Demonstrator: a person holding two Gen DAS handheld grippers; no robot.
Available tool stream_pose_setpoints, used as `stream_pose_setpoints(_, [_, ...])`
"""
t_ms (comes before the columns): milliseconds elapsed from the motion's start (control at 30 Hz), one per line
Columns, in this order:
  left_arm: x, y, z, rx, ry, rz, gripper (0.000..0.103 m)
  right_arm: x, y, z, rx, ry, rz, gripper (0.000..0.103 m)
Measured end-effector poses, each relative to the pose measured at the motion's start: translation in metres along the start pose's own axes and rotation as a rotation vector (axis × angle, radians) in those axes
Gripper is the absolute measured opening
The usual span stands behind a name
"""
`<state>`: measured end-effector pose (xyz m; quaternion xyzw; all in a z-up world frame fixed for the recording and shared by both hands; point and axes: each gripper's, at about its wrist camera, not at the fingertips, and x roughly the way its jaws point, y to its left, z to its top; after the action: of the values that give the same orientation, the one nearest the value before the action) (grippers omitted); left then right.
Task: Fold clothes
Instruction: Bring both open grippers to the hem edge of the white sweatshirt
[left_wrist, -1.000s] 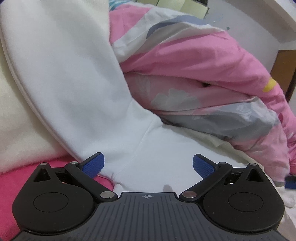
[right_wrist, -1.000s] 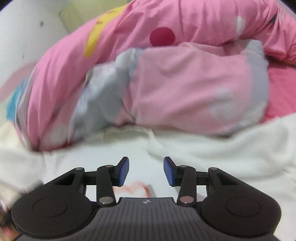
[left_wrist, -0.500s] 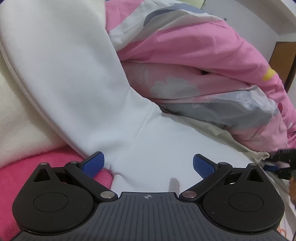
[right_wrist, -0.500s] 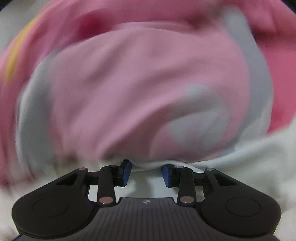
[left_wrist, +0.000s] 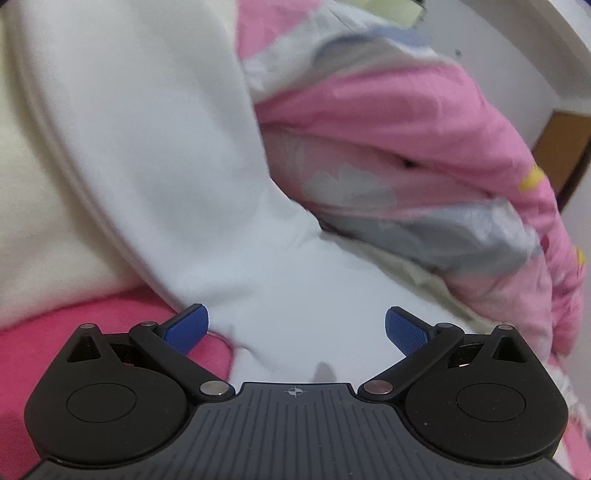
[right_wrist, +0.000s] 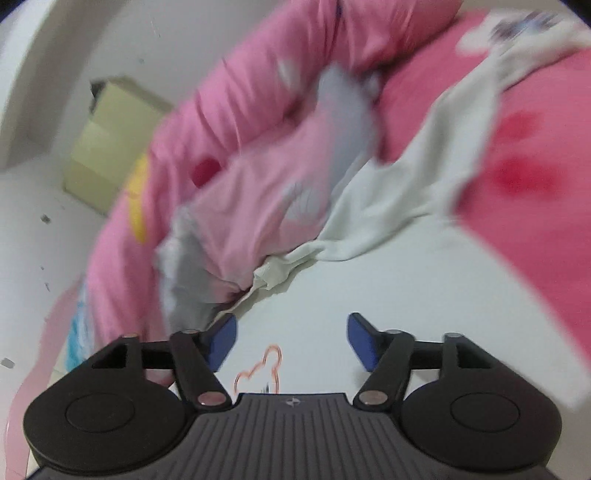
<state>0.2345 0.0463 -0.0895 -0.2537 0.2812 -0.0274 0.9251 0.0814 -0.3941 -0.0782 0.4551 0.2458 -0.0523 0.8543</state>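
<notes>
A white garment (left_wrist: 155, 155) lies on the pink bed, its hood or sleeve running up to the left and its body spreading toward the camera. My left gripper (left_wrist: 295, 328) hovers open just over its lower part, with nothing between the blue pads. In the right wrist view the same white garment (right_wrist: 369, 288) shows a small pink outline print (right_wrist: 266, 365) near the camera. My right gripper (right_wrist: 291, 339) stands open above that white cloth, holding nothing. A pale greenish-white cloth (right_wrist: 424, 192) lies crumpled beyond it.
A bunched pink and grey quilt (left_wrist: 406, 155) fills the far side, also seen as the quilt (right_wrist: 240, 166) left of centre. A cream fleece blanket (left_wrist: 33, 206) lies at left. Pink bedsheet (right_wrist: 535, 240) at right. White wall and a yellowish box (right_wrist: 110, 147) behind.
The right gripper has opened wider and swung away from the quilt, now looking along the bed. The left gripper has shifted slightly, staying open.
</notes>
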Motion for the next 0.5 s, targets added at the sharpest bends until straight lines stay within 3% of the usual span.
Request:
stream_pose_setpoints(100, [-0.018, 0.003, 0.007, -0.021, -0.034, -0.019, 0.103, -0.081, -0.012, -0.019, -0.031, -0.039, -0.034, 0.073])
stream_pose_setpoints(233, [-0.053, 0.002, 0.002, 0.003, -0.052, -0.031, 0.103, -0.144, -0.040, -0.034, -0.042, -0.053, -0.105, 0.080])
stream_pose_setpoints(433, [-0.117, 0.037, -0.054, -0.052, 0.084, -0.111, 0.101, -0.135, -0.065, -0.046, -0.092, -0.023, -0.118, 0.080])
stream_pose_setpoints(500, [-0.143, 0.046, -0.073, -0.007, 0.090, -0.137, 0.099, -0.131, -0.073, -0.050, -0.108, -0.013, -0.122, 0.080])
